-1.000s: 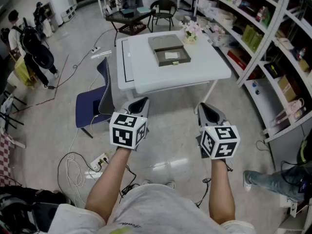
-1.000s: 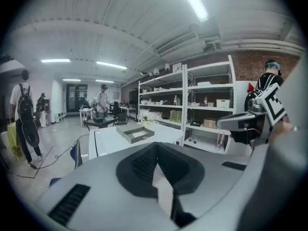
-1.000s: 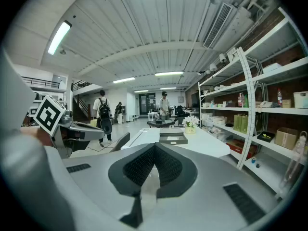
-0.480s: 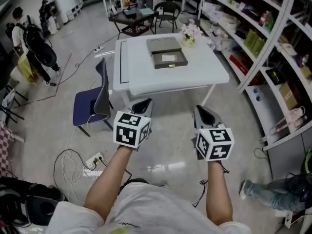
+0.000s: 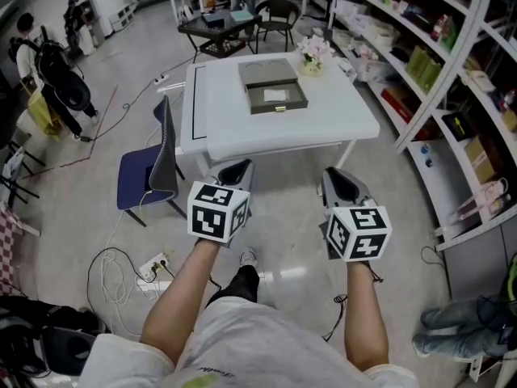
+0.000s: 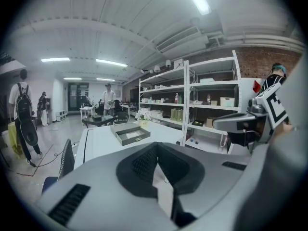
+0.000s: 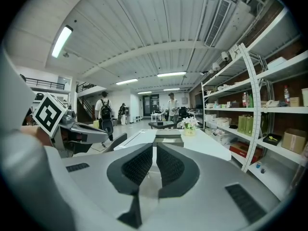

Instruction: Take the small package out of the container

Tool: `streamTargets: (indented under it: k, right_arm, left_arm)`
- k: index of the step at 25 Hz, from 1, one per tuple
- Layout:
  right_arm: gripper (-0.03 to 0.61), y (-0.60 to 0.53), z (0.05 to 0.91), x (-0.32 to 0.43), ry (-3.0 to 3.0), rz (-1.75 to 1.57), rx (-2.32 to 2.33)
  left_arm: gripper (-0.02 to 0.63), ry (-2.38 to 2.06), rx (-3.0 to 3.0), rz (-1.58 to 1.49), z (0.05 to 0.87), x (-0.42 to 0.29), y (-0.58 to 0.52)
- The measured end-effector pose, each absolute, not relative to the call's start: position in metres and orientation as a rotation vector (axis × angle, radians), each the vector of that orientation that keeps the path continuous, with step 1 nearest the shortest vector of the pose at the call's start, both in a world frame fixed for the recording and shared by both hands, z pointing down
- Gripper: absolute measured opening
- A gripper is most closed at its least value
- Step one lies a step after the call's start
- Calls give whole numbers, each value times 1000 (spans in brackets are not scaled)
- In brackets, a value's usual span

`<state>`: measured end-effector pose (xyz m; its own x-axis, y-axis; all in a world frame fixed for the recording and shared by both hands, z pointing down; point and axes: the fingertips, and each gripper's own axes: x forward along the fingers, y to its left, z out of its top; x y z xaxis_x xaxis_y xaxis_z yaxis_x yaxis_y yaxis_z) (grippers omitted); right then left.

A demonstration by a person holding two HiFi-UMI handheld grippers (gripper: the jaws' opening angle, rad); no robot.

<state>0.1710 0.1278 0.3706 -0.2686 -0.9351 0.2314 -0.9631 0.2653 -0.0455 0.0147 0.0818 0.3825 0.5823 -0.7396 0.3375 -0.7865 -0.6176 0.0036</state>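
Note:
A grey open container (image 5: 276, 99) lies on the white table (image 5: 339, 120) well ahead of me, with its lid (image 5: 269, 72) behind it. A small pale package (image 5: 276, 94) rests inside it. Both grippers hang in the air over the floor, short of the table's near edge. My left gripper (image 5: 235, 171) is shut with nothing in it; in its own view the container (image 6: 129, 134) is far beyond the fingertips. My right gripper (image 5: 338, 181) shows a narrow slit between its pads as the jaws are opening, with nothing between them. The container (image 7: 169, 137) lies straight ahead of it.
A blue chair (image 5: 149, 176) stands at the table's left corner. A flower pot (image 5: 313, 56) sits at the table's far right. Shelving (image 5: 440, 79) lines the right side. Cables and a power strip (image 5: 153, 267) lie on the floor at left. People stand far off.
The table has drawn a little nearer as I step forward, and my foot now shows between my arms. Both grippers keep the same places in front of me.

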Motion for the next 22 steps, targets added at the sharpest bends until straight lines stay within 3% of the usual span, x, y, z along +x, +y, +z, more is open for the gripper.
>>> streamTargets:
  k: [22]
  right_arm:
    - [69, -91, 387, 180, -2318, 362, 1771]
  left_arm:
    - [5, -1204, 2625, 524, 411, 27, -136]
